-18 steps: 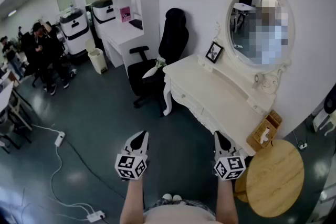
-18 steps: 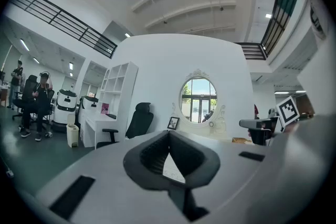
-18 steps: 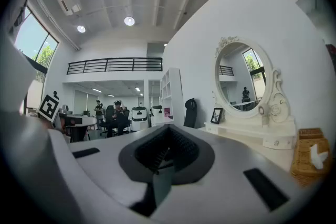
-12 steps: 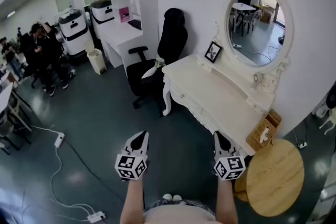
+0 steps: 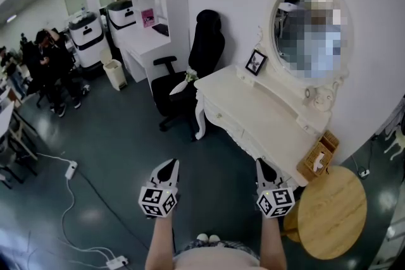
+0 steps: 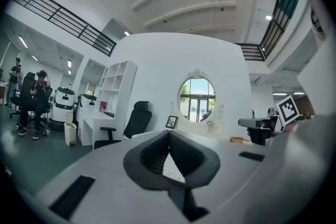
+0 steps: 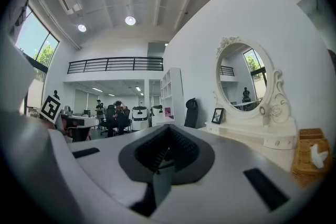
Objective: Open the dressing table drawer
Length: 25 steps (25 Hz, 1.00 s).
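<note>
Grey floor (image 5: 120, 136) separates dressing table (image 5: 253, 112) from closed left gripper (image 5: 169, 164), right gripper (image 5: 261, 164).

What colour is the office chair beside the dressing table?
Black. The office chair shows best in the head view.

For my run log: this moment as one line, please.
left gripper: shut, empty | right gripper: shut, empty | dressing table drawer: closed, untouched

White dressing table (image 5: 253, 105) against wall, drawer (image 5: 223, 118) shut.
</note>
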Tool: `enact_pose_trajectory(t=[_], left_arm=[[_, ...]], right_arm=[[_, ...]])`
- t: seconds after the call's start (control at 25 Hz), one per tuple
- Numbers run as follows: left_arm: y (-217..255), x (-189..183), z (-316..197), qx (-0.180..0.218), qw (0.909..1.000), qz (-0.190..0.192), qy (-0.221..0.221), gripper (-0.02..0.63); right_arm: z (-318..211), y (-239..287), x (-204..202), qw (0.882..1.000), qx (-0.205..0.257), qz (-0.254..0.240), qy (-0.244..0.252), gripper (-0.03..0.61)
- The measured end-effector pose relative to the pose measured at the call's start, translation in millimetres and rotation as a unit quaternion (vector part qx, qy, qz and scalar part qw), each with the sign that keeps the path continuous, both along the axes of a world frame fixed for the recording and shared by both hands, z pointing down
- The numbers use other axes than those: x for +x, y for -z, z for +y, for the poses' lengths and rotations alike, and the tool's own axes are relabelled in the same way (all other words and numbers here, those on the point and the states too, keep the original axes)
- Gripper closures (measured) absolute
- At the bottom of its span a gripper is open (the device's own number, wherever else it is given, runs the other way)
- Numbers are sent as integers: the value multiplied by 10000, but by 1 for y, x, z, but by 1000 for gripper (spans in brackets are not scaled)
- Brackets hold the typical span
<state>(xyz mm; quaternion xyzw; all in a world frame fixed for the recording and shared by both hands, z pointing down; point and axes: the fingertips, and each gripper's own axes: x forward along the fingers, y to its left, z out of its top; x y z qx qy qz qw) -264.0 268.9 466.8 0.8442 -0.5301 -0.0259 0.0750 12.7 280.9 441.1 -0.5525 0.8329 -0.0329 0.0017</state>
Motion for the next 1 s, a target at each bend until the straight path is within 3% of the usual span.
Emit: enact_pose_trajectory(t=[0.48,0.72,1.0], left_arm=[[-8,11,8,-7,9987,13,-514,581],[-8,9,5,21,9983,154,-562,344],[-15,9,-3,-62,9980,110,-622,301]], right_arm=[[8,-7,-8,9999,-51,6,96,563],[9,-10,-7,9999,-100,-27,29,563],[5,-14,-7,9999,-133,-55,-51,563]])
